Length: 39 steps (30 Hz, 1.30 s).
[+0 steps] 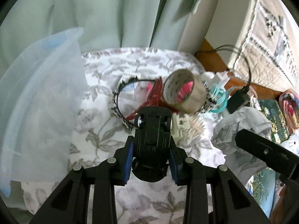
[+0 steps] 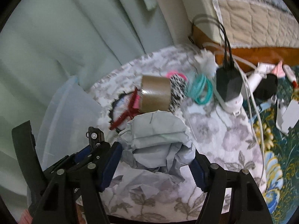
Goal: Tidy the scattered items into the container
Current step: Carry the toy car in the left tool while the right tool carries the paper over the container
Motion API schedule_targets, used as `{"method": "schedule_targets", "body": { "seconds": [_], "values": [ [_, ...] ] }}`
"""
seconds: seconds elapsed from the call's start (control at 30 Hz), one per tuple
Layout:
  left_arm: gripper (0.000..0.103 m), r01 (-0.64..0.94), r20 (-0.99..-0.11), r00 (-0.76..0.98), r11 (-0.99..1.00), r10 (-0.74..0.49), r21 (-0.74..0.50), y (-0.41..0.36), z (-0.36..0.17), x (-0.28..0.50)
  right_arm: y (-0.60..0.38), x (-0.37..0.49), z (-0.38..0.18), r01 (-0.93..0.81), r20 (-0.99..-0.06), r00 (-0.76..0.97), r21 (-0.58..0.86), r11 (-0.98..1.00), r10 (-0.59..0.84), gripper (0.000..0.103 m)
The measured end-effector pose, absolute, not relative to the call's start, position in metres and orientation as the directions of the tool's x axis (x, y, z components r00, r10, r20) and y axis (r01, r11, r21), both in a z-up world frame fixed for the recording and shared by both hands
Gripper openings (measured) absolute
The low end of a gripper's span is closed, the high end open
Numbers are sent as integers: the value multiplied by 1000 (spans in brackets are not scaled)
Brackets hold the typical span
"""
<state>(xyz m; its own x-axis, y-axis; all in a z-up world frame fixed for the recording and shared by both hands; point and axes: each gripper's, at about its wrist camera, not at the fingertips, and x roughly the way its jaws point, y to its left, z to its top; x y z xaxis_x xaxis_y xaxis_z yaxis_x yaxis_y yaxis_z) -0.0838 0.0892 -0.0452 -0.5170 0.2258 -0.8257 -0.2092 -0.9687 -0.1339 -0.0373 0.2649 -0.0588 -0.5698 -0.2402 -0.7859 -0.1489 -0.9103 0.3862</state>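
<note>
Left wrist view showed the left gripper [image 1: 151, 149] with its jaws drawn partway in, the blue pads pressing both sides of a small black toy car [image 1: 152, 130] held underside up, white wheel hubs showing. Beneath it lay a round table under a white cloth with a grey flower print [image 1: 104, 100]. A translucent pale blue plastic container [image 1: 37, 97] stood at the table's left edge, against a pale green curtain [image 1: 104, 13]. Beyond the car the scattered items lay close together: a roll of brown packing tape [image 1: 184, 91] standing on edge, a red plastic comb [image 1: 152, 97] just left of it, a thin black headband with a black-and-white trim [image 1: 119, 97], a cream hair claw clip [image 1: 180, 125] just right of the car, and a bunch of teal hair ties [image 1: 217, 97] to the right of the tape. A black charger plug [image 1: 237, 100] with its cable sat farther right.

Right wrist view showed the right gripper [image 2: 155, 158] with its jaws standing wide, closed on a crumpled wad of pale blue-grey tissue paper [image 2: 157, 134] that filled the gap between the pads. The car in the other gripper appeared at lower left, just beside the container's wall. The tape roll, comb and hair ties lay on the cloth beyond the paper, blurred.
</note>
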Motion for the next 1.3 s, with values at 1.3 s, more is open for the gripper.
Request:
{"method": "schedule_targets", "body": {
  "seconds": [1.3],
  "values": [
    [35,77,-558,-829,-978,45,-193,-94,73,-52,123,-67,86,354,-553,-691,304,-885,-466,72]
  ]
}}
